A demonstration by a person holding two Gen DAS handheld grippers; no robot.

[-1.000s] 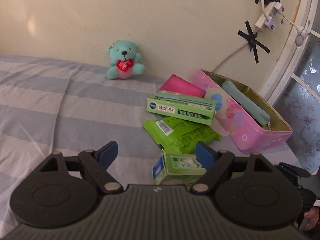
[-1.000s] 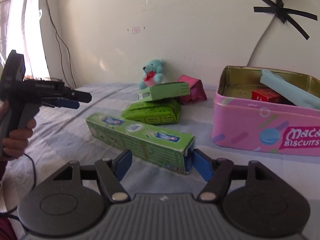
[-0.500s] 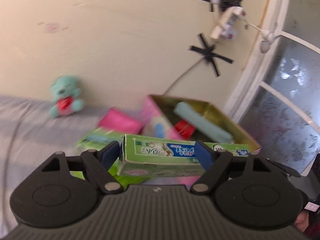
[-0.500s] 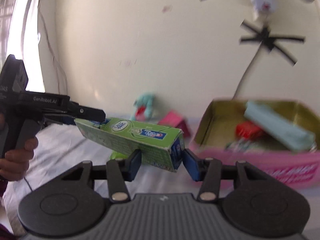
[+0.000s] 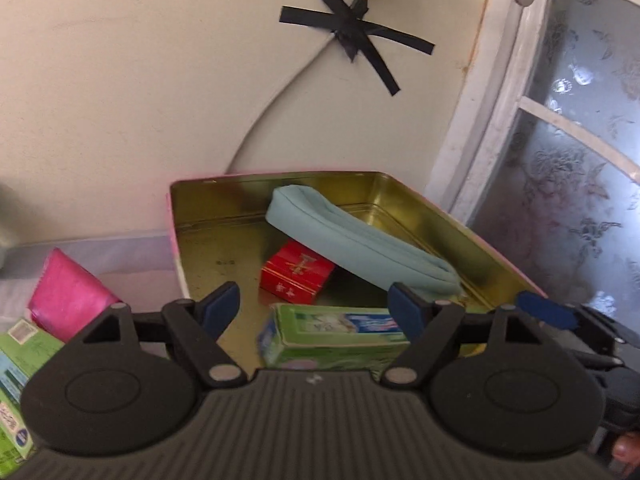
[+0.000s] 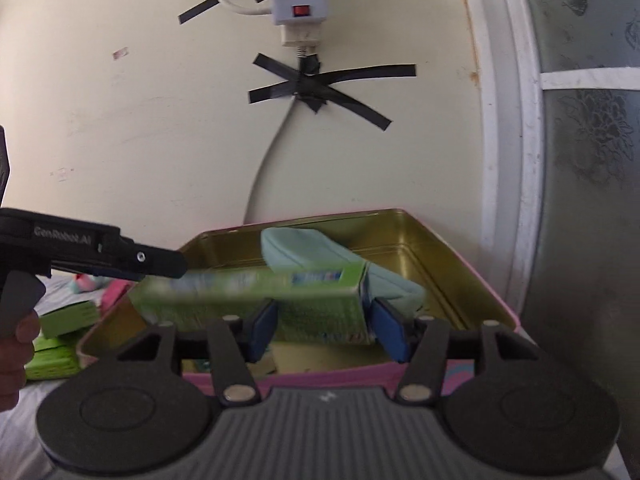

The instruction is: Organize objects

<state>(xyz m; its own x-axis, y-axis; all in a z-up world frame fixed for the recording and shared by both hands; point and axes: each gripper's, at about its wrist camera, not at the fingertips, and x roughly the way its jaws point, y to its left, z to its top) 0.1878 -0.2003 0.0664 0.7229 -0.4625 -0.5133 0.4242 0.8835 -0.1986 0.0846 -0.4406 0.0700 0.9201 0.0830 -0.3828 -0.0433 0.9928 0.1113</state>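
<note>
With the green cardboard toothpaste box (image 6: 280, 300) over the open pink biscuit tin (image 6: 472, 272), the right gripper (image 6: 324, 330), jaws just widening and seemingly off it, should clear straight back while the spread left gripper (image 5: 316, 308) stays off the box.

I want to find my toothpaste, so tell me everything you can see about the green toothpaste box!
The green toothpaste box is long cardboard with blue and white print. It is blurred and roughly level over the open pink tin, near a red box and a teal pouch. One end sits between the right gripper pads, whose jaws have just been opening; a grip looks doubtful. The left gripper is open, not touching it.
</note>
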